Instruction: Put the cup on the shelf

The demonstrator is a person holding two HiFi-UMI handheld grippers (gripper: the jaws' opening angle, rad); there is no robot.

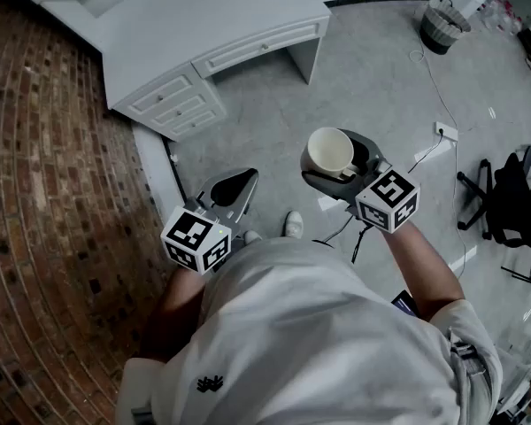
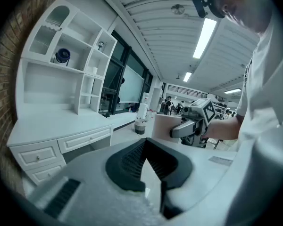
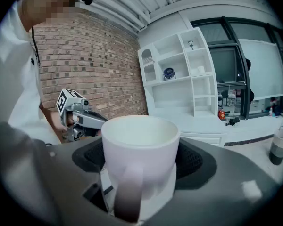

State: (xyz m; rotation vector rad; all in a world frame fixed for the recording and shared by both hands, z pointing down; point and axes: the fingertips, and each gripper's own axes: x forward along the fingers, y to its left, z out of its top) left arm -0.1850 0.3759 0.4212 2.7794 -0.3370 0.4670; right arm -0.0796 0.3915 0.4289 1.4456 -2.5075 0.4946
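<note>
Grippers out over the grey floor (image 1: 380, 78): my right gripper (image 1: 340, 159), at centre frame in the head view, is clamped on the white cup (image 1: 329, 151), its dark jaws spread wide and pressing on either side of the cup's body. The cup is carried in the air, well apart from any furniture. Its open mouth faces the head camera. In the right gripper view the cup (image 3: 141, 142) fills the lower middle of the frame, with its handle (image 3: 128, 192) turned toward the camera. My left gripper (image 1: 234, 187), lower left of centre in the head view, has its jaws closed tip to tip with nothing between them. In the left gripper view the two ribbed pads (image 2: 132, 161) meet in a point at mid-frame. The white shelf (image 3: 179, 65) stands at upper centre in the right gripper view, against the brick wall (image 3: 94, 65). A small dark blue object (image 3: 169, 73) sits in one of its middle compartments. The same shelf (image 2: 66, 65) takes the upper left of the left gripper view, above a white desk (image 2: 61, 126) with drawers. From the head camera that desk (image 1: 203, 34) lies along the top of the frame, the brick wall (image 1: 44, 193) runs down the left edge, and a striped basket (image 1: 442, 23) stands at upper right. A dark chair (image 1: 504, 202) sits at the right edge.
</note>
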